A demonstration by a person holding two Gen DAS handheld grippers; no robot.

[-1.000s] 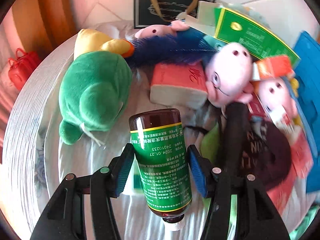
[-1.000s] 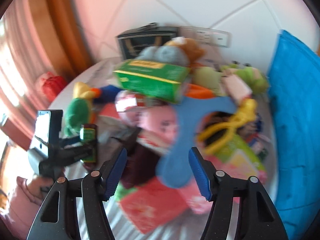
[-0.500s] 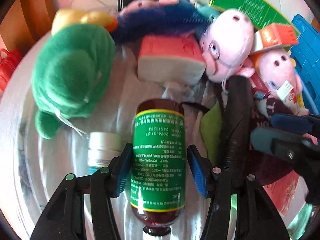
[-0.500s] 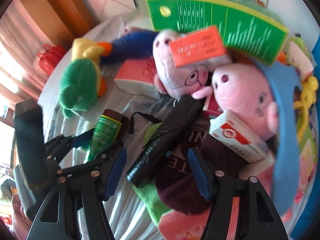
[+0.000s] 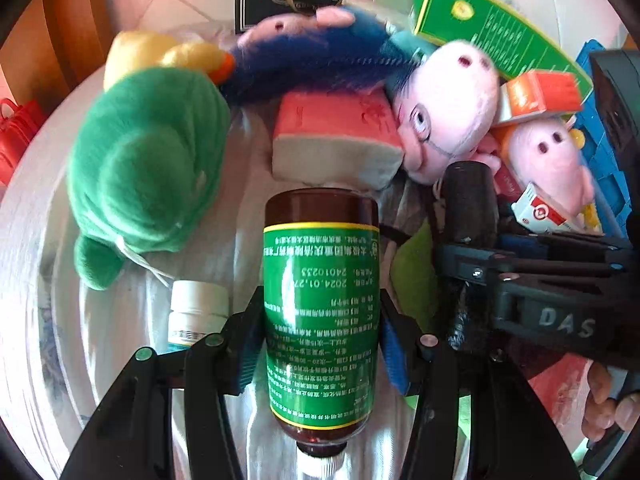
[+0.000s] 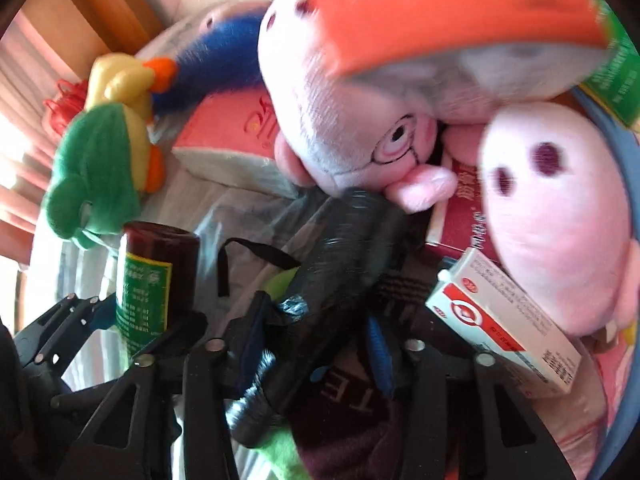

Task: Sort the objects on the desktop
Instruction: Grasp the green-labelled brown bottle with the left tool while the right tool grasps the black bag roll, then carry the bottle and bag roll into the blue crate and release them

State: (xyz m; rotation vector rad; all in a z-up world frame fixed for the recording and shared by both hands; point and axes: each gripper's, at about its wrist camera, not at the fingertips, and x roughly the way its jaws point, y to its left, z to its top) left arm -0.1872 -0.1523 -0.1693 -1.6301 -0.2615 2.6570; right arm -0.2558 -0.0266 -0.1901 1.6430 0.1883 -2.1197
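The brown bottle [image 5: 320, 312] sits pinched in the left gripper [image 5: 318, 344], cap toward the camera. At its three o'clock, the right gripper [image 6: 316, 340] has just been closing, jaws now around the black umbrella [image 6: 320, 304]. Next, I'd say, lift both clear of the toy pile.

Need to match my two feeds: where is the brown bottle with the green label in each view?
Left wrist: brown bottle bottom centre, held between the left tongs.
Right wrist: same bottle at the left edge, below centre.
Shared landmark: green plush toy, left of the bottle in the left view, above it in the right.
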